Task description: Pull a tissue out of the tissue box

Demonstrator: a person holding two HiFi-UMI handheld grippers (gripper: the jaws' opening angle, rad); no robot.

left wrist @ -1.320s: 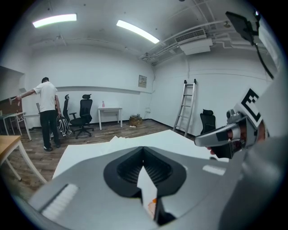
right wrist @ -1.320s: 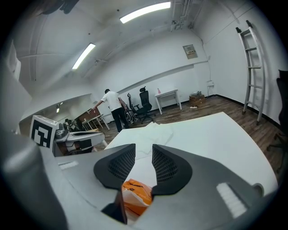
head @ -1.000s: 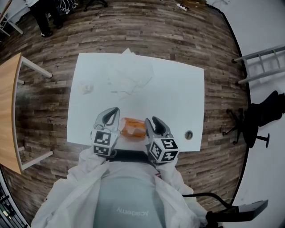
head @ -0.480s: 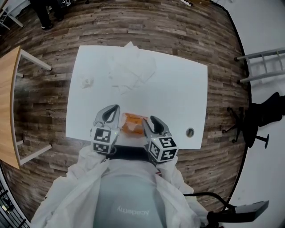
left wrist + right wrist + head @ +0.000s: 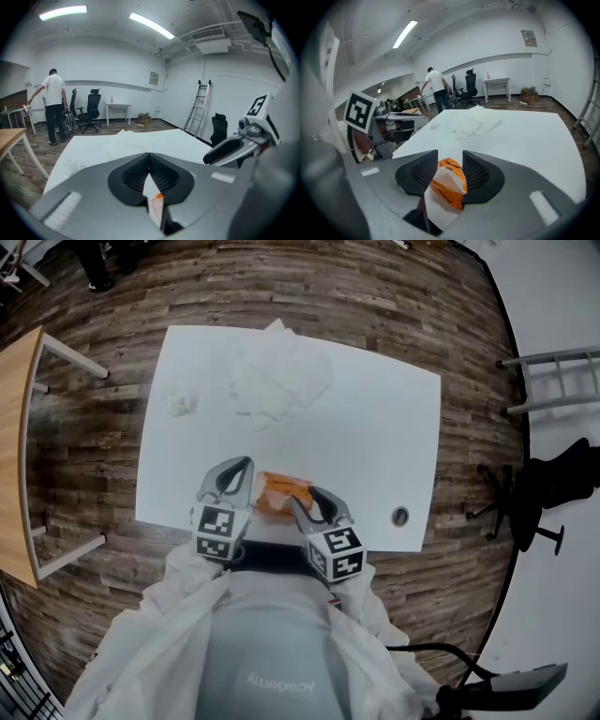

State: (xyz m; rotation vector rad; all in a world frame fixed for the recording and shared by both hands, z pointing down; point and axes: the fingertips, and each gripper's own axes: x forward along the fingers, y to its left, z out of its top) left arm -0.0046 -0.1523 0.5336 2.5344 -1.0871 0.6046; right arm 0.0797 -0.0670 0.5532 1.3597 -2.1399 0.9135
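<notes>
An orange and white tissue pack point(image 5: 281, 493) lies near the front edge of the white table point(image 5: 375, 446), between my two grippers. My left gripper point(image 5: 246, 470) is at its left end; in the left gripper view that gripper point(image 5: 149, 161) is shut on a thin white and orange edge of the pack point(image 5: 156, 208). My right gripper point(image 5: 305, 502) reaches in from the right. Its jaws have just been opening, and in the right gripper view the right gripper point(image 5: 450, 161) stands open with the pack point(image 5: 450, 185) between the pads.
Several loose tissues point(image 5: 281, 381) lie spread at the table's far side, and a crumpled one point(image 5: 180, 401) at far left. A cable hole point(image 5: 400, 517) sits near the front right corner. A wooden table point(image 5: 14, 427) stands left, a ladder point(image 5: 553, 371) right. A person point(image 5: 54, 108) stands far off.
My right gripper has moved left towards the tissue pack and rolled, so its jaws now straddle the pack's right end. The left gripper has stayed put.
</notes>
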